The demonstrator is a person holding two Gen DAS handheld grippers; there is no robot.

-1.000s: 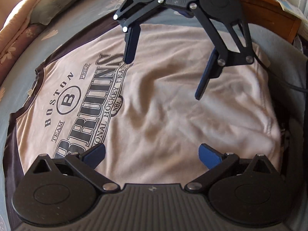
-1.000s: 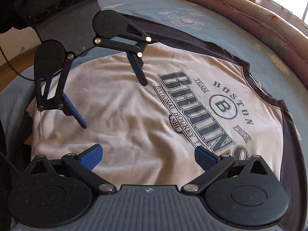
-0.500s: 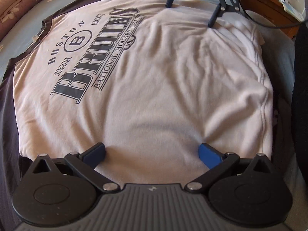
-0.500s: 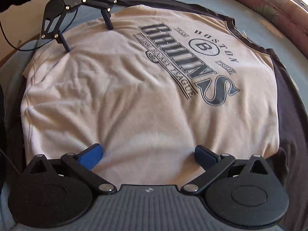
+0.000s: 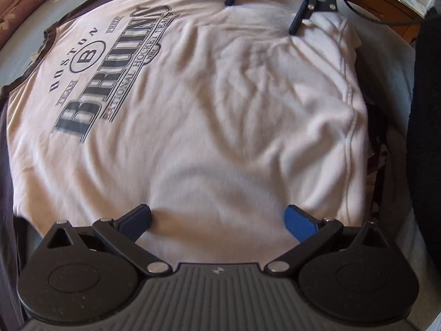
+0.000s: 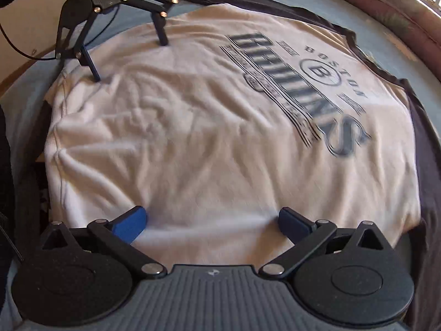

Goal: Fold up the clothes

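Observation:
A beige T-shirt [image 5: 220, 110] with dark sleeves and a "Boston Bruins" print lies spread face up on a blue bed cover. My left gripper [image 5: 219, 220] is open, its blue fingertips down on the fabric near one side edge of the shirt. At the opposite side, my right gripper [image 6: 212, 222] is also open and low over the shirt [image 6: 193, 138]. Each view shows the other tool at the far edge: the right gripper [image 5: 261, 15] and the left gripper [image 6: 130, 60], fingers spread and tips resting on the cloth. Neither holds any fabric.
Pillows [image 5: 16, 8] lie along the bed's head end, seen also as a bolster [image 6: 386, 5]. A wooden piece of furniture [image 5: 380, 2] stands past the bed's foot. A person's dark clothing [image 5: 424, 138] is close to the shirt's hem side. The blue bed cover [image 6: 399, 41] surrounds the shirt.
Both grippers moved apart from over the shirt's middle to its opposite side edges and came down onto the fabric. Both stayed open.

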